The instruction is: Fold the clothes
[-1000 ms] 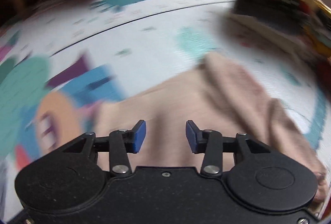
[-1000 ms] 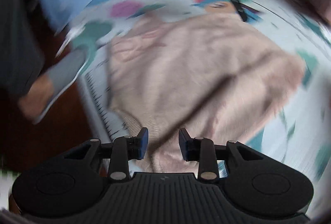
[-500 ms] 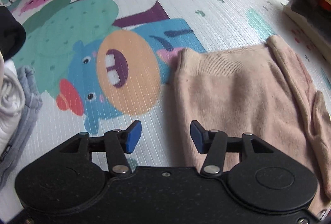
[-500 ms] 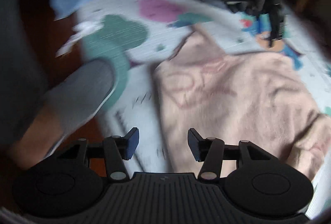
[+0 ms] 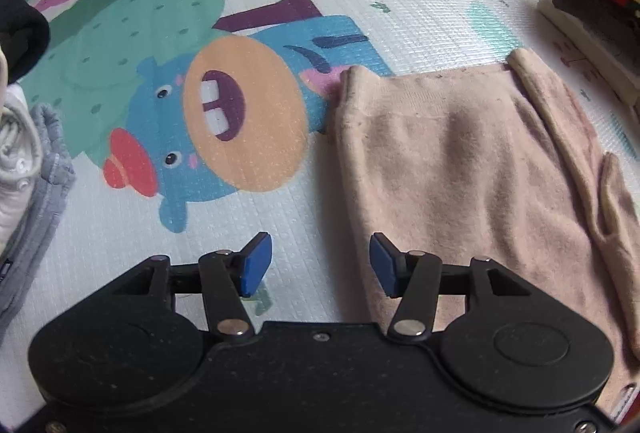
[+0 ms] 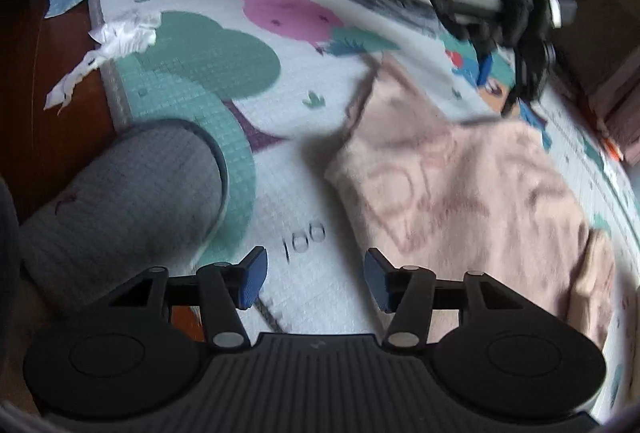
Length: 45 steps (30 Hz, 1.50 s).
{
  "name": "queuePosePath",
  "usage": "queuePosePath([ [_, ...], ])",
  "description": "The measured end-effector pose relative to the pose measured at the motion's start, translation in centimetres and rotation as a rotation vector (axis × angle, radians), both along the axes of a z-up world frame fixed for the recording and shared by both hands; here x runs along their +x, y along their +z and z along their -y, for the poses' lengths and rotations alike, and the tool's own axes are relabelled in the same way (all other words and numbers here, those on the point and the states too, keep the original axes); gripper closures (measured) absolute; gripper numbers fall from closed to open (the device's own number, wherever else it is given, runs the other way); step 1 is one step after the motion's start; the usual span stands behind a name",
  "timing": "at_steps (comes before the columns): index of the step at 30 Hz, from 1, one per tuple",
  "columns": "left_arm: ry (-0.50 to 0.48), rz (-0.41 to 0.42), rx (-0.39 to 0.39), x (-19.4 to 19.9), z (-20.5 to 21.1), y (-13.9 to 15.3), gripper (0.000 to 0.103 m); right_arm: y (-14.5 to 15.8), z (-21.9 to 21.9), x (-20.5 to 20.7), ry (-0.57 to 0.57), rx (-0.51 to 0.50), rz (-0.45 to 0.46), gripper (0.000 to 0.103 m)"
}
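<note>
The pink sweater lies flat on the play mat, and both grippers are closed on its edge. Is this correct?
Not quite. The pink sweater does lie flat on the play mat, but both wrist views show the left gripper and the right gripper open, holding nothing.
</note>
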<state>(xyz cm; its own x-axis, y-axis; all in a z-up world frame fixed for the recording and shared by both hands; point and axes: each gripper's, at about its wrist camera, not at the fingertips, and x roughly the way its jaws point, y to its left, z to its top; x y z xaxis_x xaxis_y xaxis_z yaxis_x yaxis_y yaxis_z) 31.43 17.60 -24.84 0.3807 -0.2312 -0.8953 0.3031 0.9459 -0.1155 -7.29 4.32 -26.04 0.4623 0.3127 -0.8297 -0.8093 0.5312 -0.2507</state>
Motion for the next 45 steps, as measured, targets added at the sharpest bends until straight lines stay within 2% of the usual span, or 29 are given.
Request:
queuePosePath([
  [3, -0.084, -0.006, -0.109, -0.5, 2.2, 1.0, 0.05, 0.3, 3.3, 0.0, -0.058, -0.016, 0.016, 0.041],
  [6, -0.195, -0.002, -0.207, -1.3, 6.1, 2.2, 0.05, 0.8, 7.0, 1.0, -0.175, -0.053, 0.027, 0.04],
  [9, -0.25, 0.013, -0.249, -1.9, 10.9, 2.8, 0.05, 2.4, 10.9, 2.7, -0.323, -0.088, 0.041, 0.04],
  [11, -0.238, -0.014, -0.271, -1.4, 13.6, 2.5, 0.05, 3.4, 13.8, 3.9, -0.43, -0.122, 0.053, 0.04],
  [14, -0.172, -0.063, -0.323, -0.3, 16.7, 1.9, 0.05, 4.0, 17.2, 4.7, -0.499, -0.172, 0.058, 0.04],
  [16, -0.141, -0.081, -0.317, 0.1, 18.4, 1.3, 0.05, 3.7, 18.7, 5.0, -0.52, -0.183, 0.083, 0.041],
  [18, -0.167, -0.063, -0.268, 0.1, 20.6, 0.9, 0.051, 2.8, 19.1, 5.2, -0.504, -0.193, 0.082, 0.046],
  [22, -0.148, -0.107, -0.271, 0.5, 22.5, -0.5, 0.059, 1.2, 18.7, 4.1, -0.449, -0.227, 0.098, 0.048],
  [24, -0.186, -0.119, -0.237, 0.0, 23.8, -0.9, 0.06, 0.8, 19.0, 3.5, -0.466, -0.229, 0.097, 0.048],
  [26, -0.196, -0.118, -0.191, -0.5, 24.7, -1.5, 0.066, 0.4, 19.2, 3.1, -0.477, -0.23, 0.094, 0.048],
  [30, -0.193, -0.112, -0.178, -1.0, 25.0, -2.0, 0.068, -0.5, 19.2, 2.7, -0.466, -0.237, 0.088, 0.048],
  [33, -0.171, -0.122, -0.196, -0.8, 24.3, -2.3, 0.069, -0.8, 19.4, 3.2, -0.484, -0.212, 0.078, 0.048],
  [36, -0.164, -0.118, -0.213, -0.6, 23.7, -2.4, 0.076, -0.7, 19.2, 3.8, -0.487, -0.188, 0.093, 0.05],
  [38, -0.177, -0.111, -0.216, -0.6, 23.9, -2.5, 0.088, -0.8, 19.4, 4.4, -0.495, -0.161, 0.074, 0.059],
  [39, -0.187, -0.104, -0.217, -0.7, 23.8, -2.4, 0.092, -0.9, 19.7, 5.0, -0.516, -0.14, 0.036, 0.076],
  [40, -0.197, -0.096, -0.217, -0.8, 23.8, -2.3, 0.096, -0.9, 20.1, 5.4, -0.541, -0.113, 0.007, 0.088],
  [42, -0.228, -0.073, -0.232, -0.8, 23.7, -1.6, 0.098, -0.6, 20.6, 5.8, -0.567, -0.074, -0.016, 0.092],
  [45, -0.259, -0.05, -0.237, -0.8, 23.5, -1.1, 0.098, 0.9, 20.6, 5.8, -0.581, -0.002, 0.021, 0.093],
])
